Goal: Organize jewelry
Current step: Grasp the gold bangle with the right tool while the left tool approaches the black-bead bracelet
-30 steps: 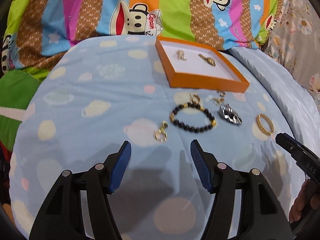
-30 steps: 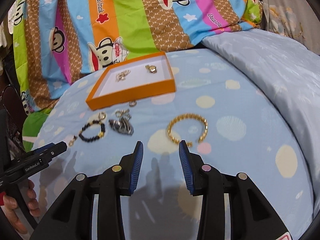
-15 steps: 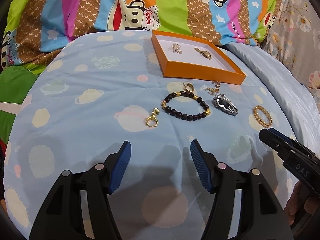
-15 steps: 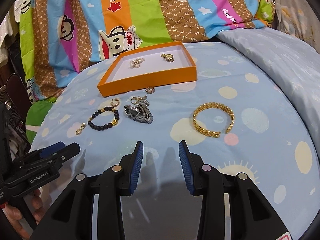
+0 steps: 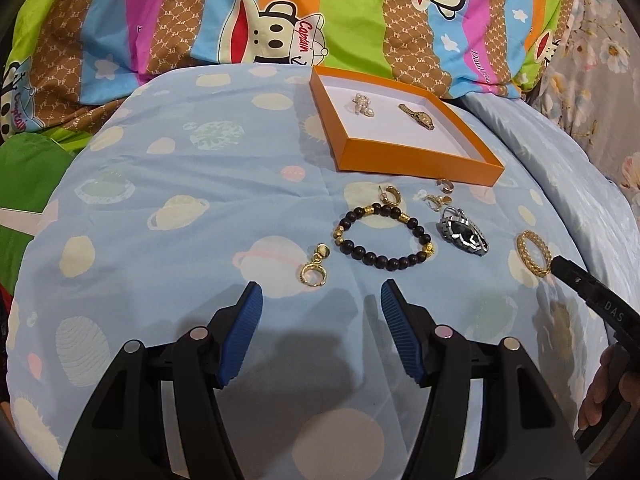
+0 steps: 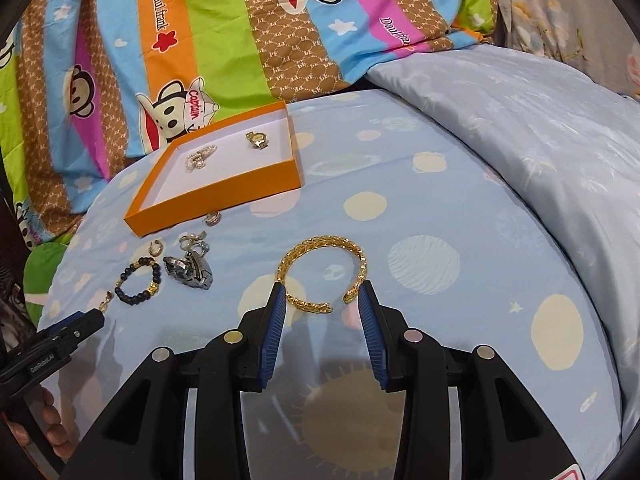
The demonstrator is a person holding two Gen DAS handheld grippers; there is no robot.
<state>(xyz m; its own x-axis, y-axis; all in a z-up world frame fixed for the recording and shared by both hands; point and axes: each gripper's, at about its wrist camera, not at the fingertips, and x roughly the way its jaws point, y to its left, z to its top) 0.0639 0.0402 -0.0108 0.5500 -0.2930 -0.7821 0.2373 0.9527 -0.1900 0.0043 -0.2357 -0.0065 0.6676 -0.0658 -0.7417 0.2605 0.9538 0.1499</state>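
Observation:
An orange tray [image 5: 420, 160] [image 6: 216, 204] on the blue spotted sheet holds a pearl piece [image 5: 362, 104] and a small gold watch [image 5: 418, 116]. In front of it lie a black bead bracelet [image 5: 380, 259] [image 6: 124, 296], a silver watch [image 5: 464, 234] [image 6: 190, 272], a gold hoop earring [image 5: 322, 251] and a gold bangle [image 5: 532, 254] [image 6: 324, 241]. My right gripper [image 6: 322, 292] is opening, and the bangle's near ends lie loose between its fingertips. Nothing is between the open jaws of my left gripper [image 5: 320, 292], just short of the hoop earring.
Three small earrings [image 5: 390, 194] [image 5: 438, 200] [image 5: 445, 186] lie just in front of the tray. A striped monkey-print quilt [image 5: 280, 20] rises behind it. A pale blue duvet [image 6: 520, 120] slopes up at the right. A hand [image 6: 52, 420] holds the left gripper at the lower left.
My right gripper has come forward to the gold bangle and its jaws have widened around the near ends. The left gripper has barely moved.

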